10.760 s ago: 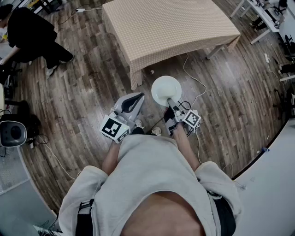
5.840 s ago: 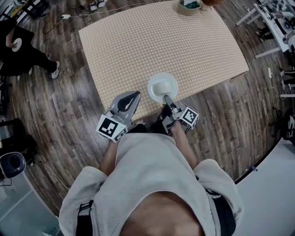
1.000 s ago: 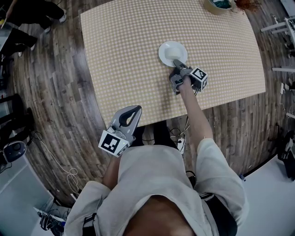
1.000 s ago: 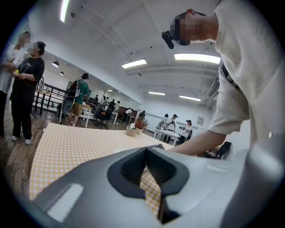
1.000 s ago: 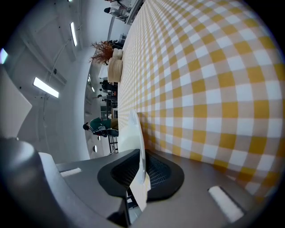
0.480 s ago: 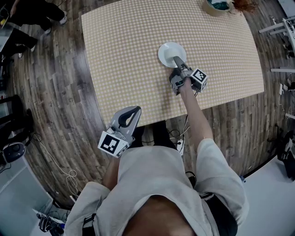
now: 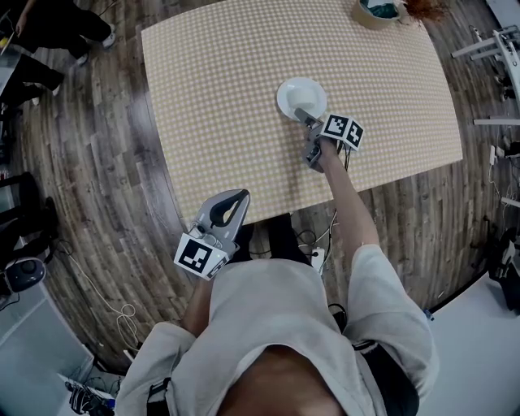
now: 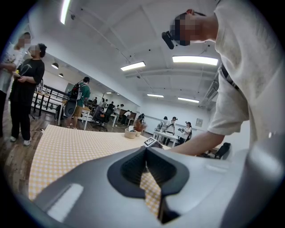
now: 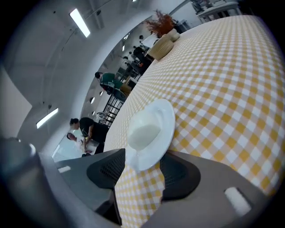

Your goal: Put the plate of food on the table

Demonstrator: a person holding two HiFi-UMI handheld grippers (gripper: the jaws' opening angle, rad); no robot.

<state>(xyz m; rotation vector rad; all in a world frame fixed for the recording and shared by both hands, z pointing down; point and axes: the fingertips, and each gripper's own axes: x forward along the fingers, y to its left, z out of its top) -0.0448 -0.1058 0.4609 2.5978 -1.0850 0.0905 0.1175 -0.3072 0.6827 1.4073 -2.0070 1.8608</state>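
Plate (image 9: 167, 121) down; right gripper (image 9: 141, 174) jaws just opened wide.
Rim betw. jaws, loose; prob. stiff, slick, fragile – grip at rim. Left gripper (image 8: 145, 173) closed, empty.

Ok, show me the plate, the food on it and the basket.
plate (image 9: 168, 119), right gripper view, bare white rim beside the food.
food (image 9: 143, 132), right gripper view, middle of the pale lump.
basket (image 7: 367, 19), head view, its near side wall.
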